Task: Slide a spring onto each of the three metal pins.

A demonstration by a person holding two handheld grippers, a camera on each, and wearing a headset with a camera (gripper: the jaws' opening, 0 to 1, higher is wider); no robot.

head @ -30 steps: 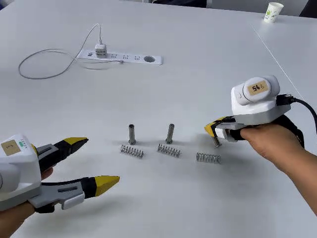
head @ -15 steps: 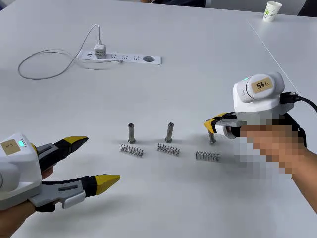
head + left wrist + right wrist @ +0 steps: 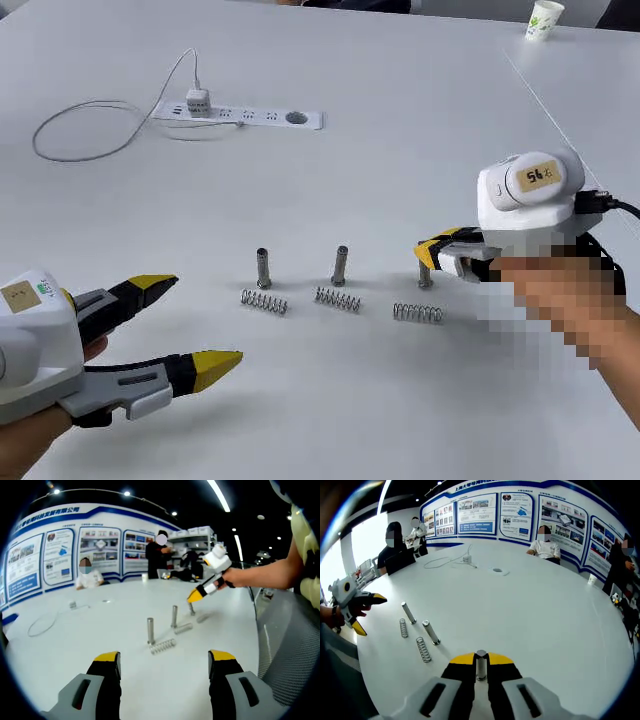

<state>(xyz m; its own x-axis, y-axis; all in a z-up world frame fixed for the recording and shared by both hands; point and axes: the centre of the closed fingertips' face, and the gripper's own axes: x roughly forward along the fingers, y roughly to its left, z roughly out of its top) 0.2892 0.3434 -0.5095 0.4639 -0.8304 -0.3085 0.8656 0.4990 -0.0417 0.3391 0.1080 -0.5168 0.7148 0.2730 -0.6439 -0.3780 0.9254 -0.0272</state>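
Metal springs all lie loose on the table before three upright pins — none threaded yet — while the right hand-held gripper clamps the rightmost pin and the left hand-held gripper gapes empty.

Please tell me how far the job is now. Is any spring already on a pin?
Done: nothing. The left spring, middle spring and right spring all lie on the table, none on a pin. In hand: the right gripper is shut on the right pin; the left gripper is open and empty. Left: all three springs; the left pin and middle pin stand bare.
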